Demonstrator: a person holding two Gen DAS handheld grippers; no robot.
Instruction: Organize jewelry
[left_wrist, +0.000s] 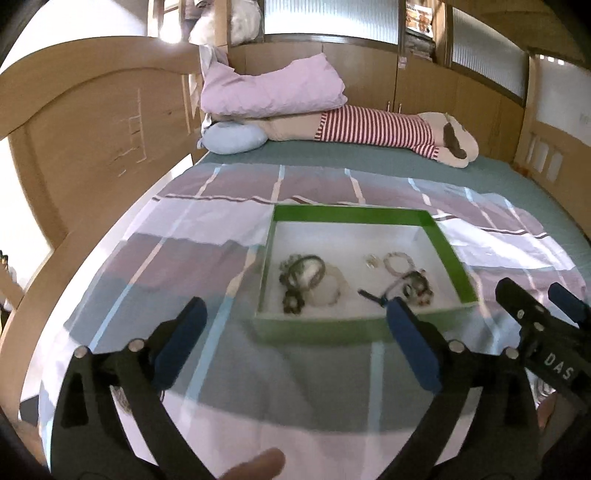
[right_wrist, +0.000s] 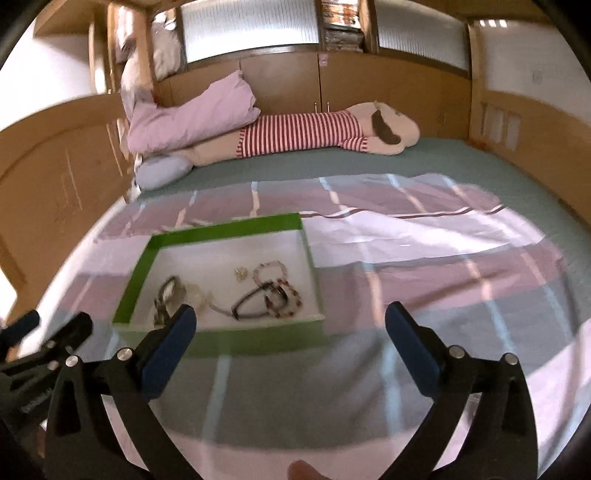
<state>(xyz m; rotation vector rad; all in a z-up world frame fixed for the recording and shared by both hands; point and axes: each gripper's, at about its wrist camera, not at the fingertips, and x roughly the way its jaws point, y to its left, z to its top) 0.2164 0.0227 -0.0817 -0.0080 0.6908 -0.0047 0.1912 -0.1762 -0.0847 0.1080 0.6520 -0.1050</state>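
Observation:
A green box (left_wrist: 448, 254) with a white inside lies on the bed and holds several pieces of jewelry: a dark bracelet cluster (left_wrist: 303, 275), a bead bracelet (left_wrist: 399, 260), small earrings (left_wrist: 372, 261) and a tangle of necklaces (left_wrist: 415, 290). It also shows in the right wrist view (right_wrist: 133, 291), with its necklaces (right_wrist: 273, 293). My left gripper (left_wrist: 295, 319) is open and empty, just short of the box's near wall. My right gripper (right_wrist: 291, 326) is open and empty, near the box's front right corner; it shows in the left wrist view too (left_wrist: 535, 299).
The box sits on a plaid purple, white and grey blanket (left_wrist: 177, 266) over a green sheet (right_wrist: 369, 162). A pink pillow (left_wrist: 273, 88), a blue cushion (left_wrist: 236, 138) and a striped plush toy (left_wrist: 376, 129) lie at the far end. A wooden bed frame (left_wrist: 74, 147) borders the left.

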